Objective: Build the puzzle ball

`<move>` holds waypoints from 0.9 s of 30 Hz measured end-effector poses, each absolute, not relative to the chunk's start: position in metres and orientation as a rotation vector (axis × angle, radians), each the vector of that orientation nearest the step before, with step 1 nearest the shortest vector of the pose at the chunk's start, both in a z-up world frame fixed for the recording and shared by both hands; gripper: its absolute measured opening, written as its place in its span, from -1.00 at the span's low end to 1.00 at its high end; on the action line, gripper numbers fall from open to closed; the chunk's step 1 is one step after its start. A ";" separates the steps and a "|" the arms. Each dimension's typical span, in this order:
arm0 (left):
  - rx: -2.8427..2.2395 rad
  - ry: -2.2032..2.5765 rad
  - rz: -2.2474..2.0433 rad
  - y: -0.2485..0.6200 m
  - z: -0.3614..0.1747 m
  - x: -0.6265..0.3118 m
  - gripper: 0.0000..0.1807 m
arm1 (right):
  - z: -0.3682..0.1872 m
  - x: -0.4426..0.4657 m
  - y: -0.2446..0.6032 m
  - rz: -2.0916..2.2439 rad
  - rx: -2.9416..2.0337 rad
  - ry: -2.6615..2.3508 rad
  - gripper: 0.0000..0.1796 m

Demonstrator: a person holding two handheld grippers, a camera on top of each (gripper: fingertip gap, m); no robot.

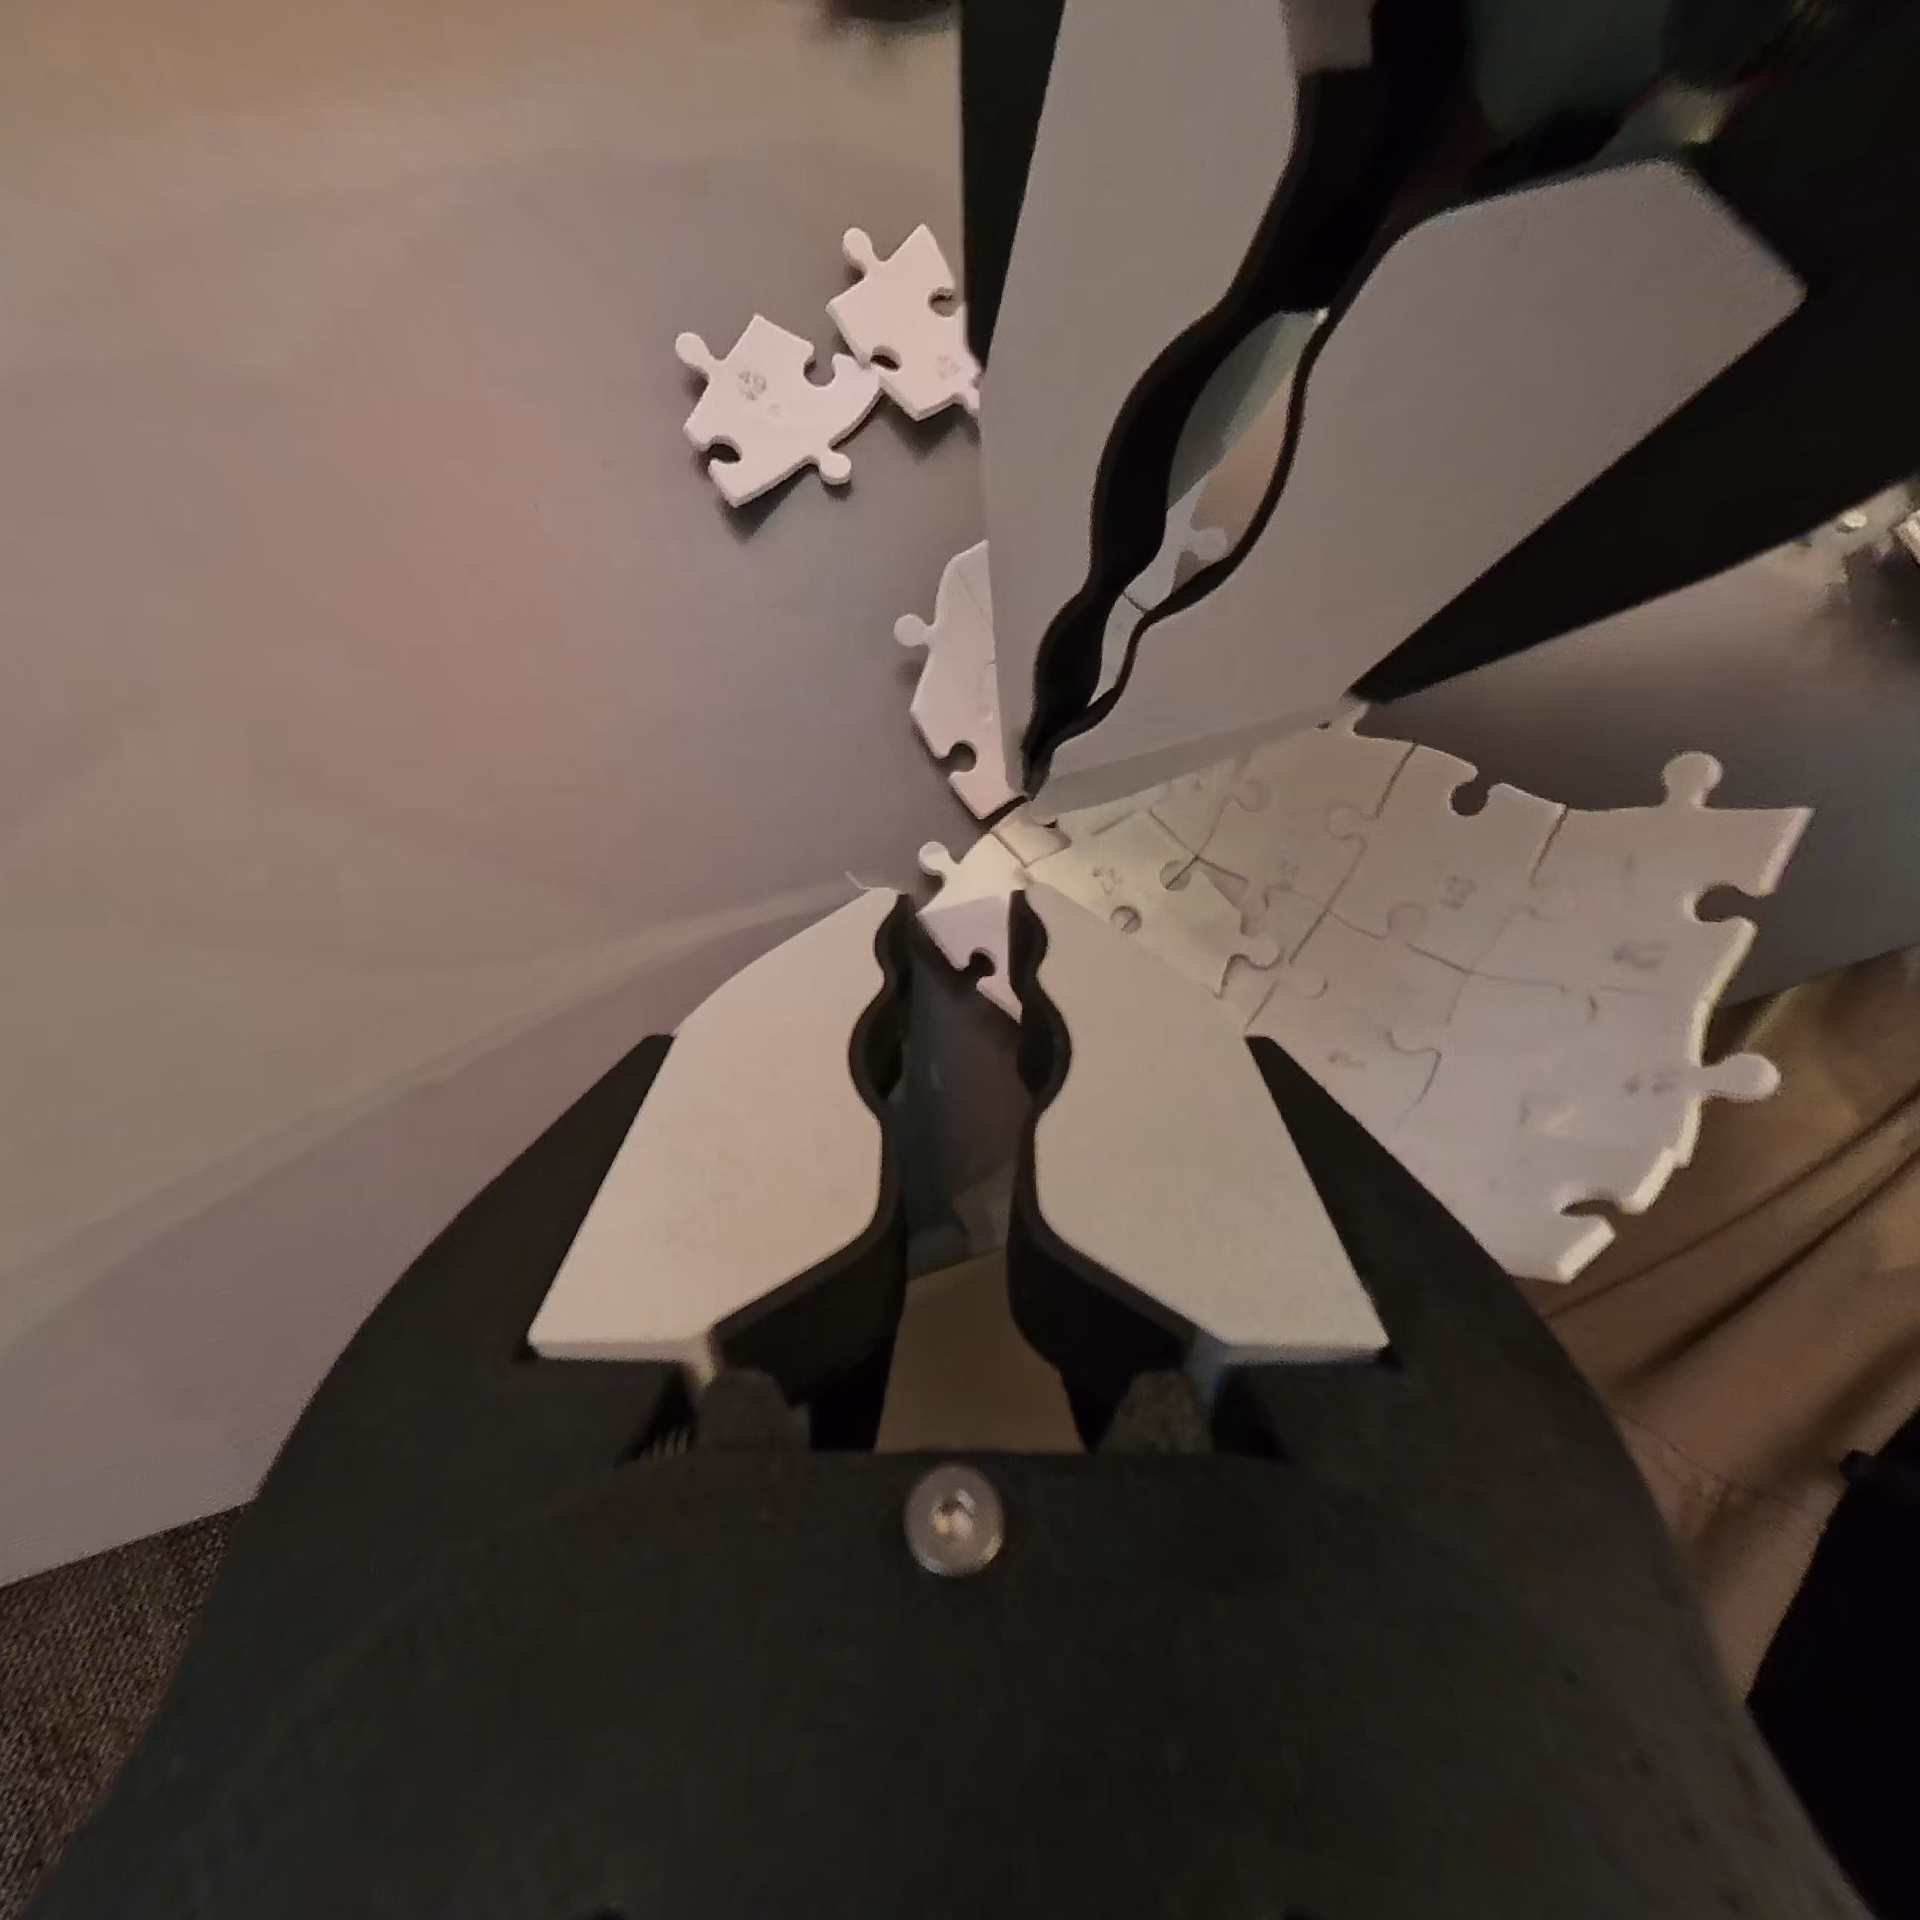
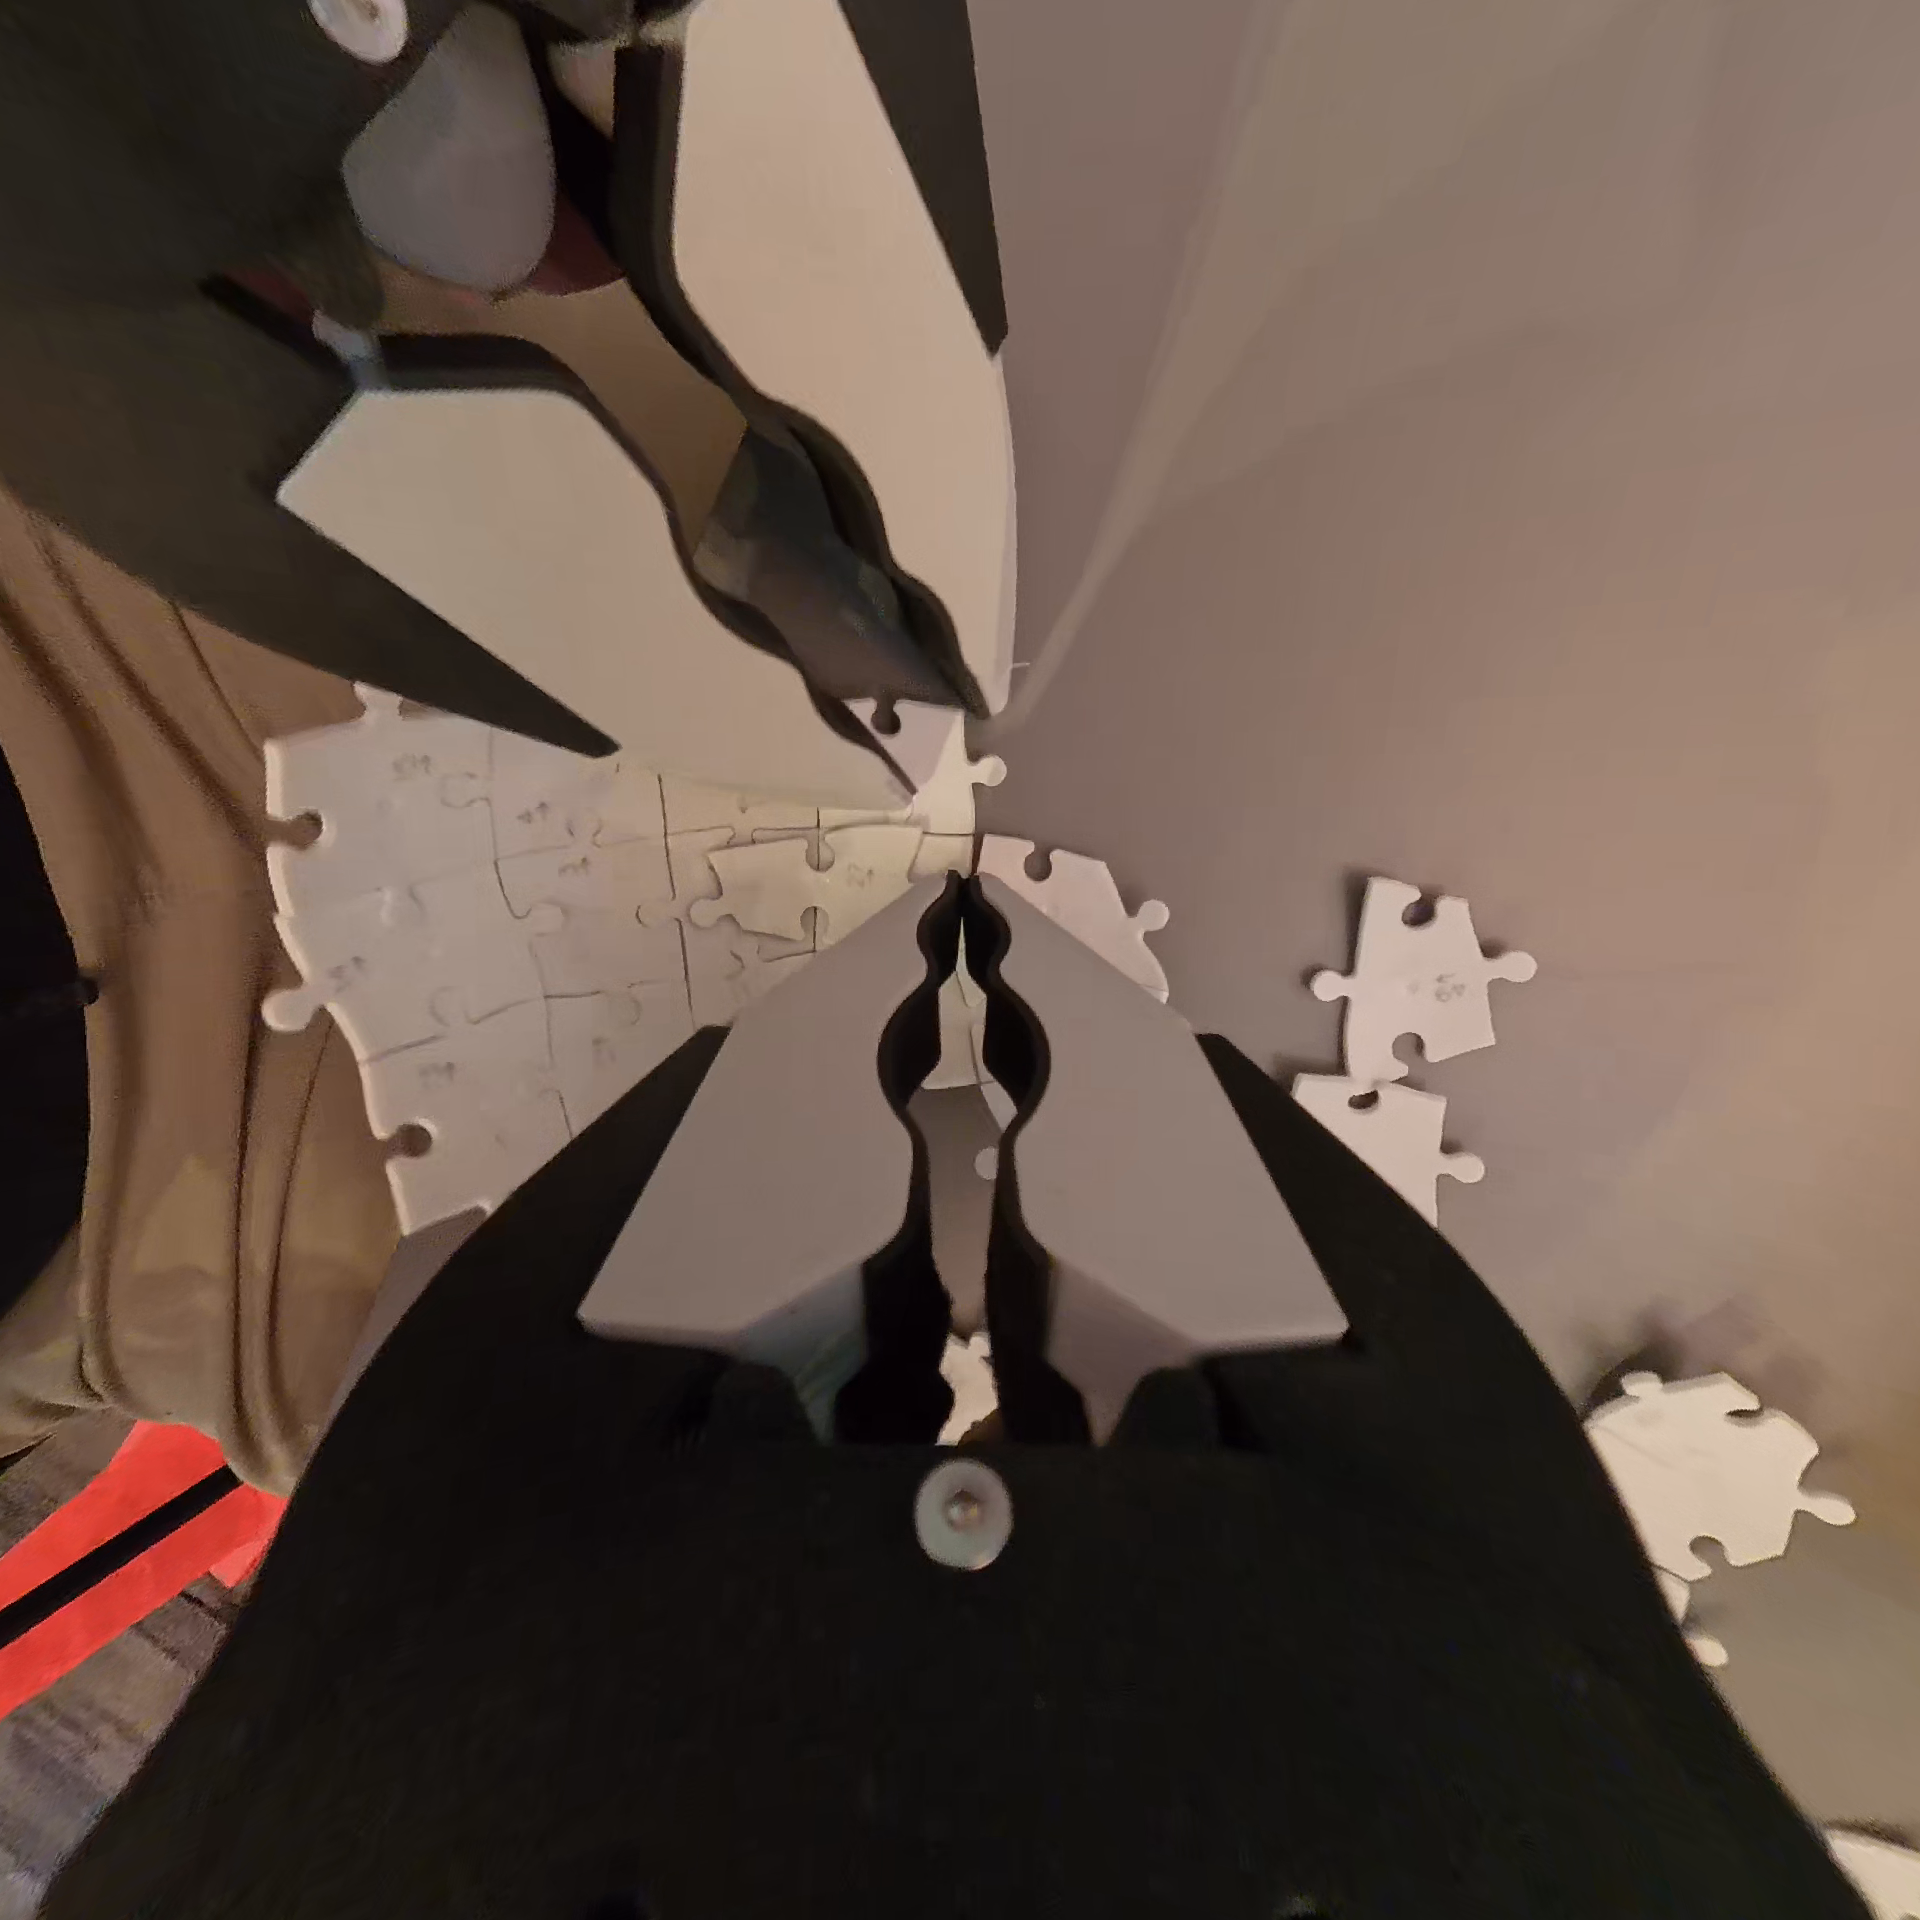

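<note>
Both grippers are meeting tip to tip at one spot, the near corner of the curved sheet of joined pieces [image 1: 1455,966]. That sheet is fanning away to the right in the left wrist view, its long curve running out over the tabletop [image 1: 364,623] edge towards a tan fabric [image 1: 1714,1299].

The left gripper [image 1: 961,914] is pinching a single white piece [image 1: 966,914], its jaws spread only as far as the piece's thickness. This piece is lying just beside the sheet's corner, knob pointing left, not yet clearly locked in.

The right gripper [image 2: 961,883] is coming in from the opposite side, its jaws pressed nearly together on the sheet's edge at that same corner; another piece [image 2: 1091,904] is sitting just beside its tip. It looks about as near the joint as the left one.

The coming move probably turns on sliding the held piece sideways into the corner while the right steadies the sheet.

The grey tabletop is smooth and flat. Two loose pieces [image 1: 821,384] are lying nearby, well apart from the joint, so there is room.
</note>
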State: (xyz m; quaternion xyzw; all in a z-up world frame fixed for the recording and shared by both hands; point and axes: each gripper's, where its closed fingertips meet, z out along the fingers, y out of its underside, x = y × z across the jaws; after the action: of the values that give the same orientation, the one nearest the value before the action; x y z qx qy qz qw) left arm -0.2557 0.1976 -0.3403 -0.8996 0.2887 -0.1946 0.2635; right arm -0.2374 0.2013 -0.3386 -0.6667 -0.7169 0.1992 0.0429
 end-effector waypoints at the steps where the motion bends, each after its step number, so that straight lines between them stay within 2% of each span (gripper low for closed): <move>1: -2.432 0.770 -0.518 0.199 -0.340 -0.257 -0.81 | -0.339 -0.237 0.201 0.621 -2.036 -2.185 -1.00; 7: -2.396 0.656 -0.609 0.194 -0.323 -0.265 -0.76 | -0.339 -0.234 0.197 0.675 -1.997 -2.141 -1.00; 12: -2.199 0.500 -0.892 0.164 -0.272 -0.260 -0.54 | -0.339 -0.233 0.196 0.720 -1.986 -2.077 -1.00; 16: -2.187 0.433 -0.920 0.137 -0.274 -0.251 -0.38 | -0.338 -0.233 0.196 0.732 -1.971 -2.051 -1.00; 22: -2.178 0.330 -0.840 0.146 -0.289 -0.240 -0.50 | -0.339 -0.229 0.194 0.725 -1.960 -2.047 -1.00; 27: -2.169 0.312 -0.844 0.150 -0.289 -0.244 -0.49 | -0.340 -0.227 0.191 0.765 -1.961 -2.036 -1.00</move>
State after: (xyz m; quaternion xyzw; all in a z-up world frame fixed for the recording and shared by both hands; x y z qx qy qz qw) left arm -0.2440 0.1499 -0.2890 -0.8519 0.1224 -0.3315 0.3866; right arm -0.2271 0.1907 -0.3398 -0.6659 -0.6912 0.2597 0.1066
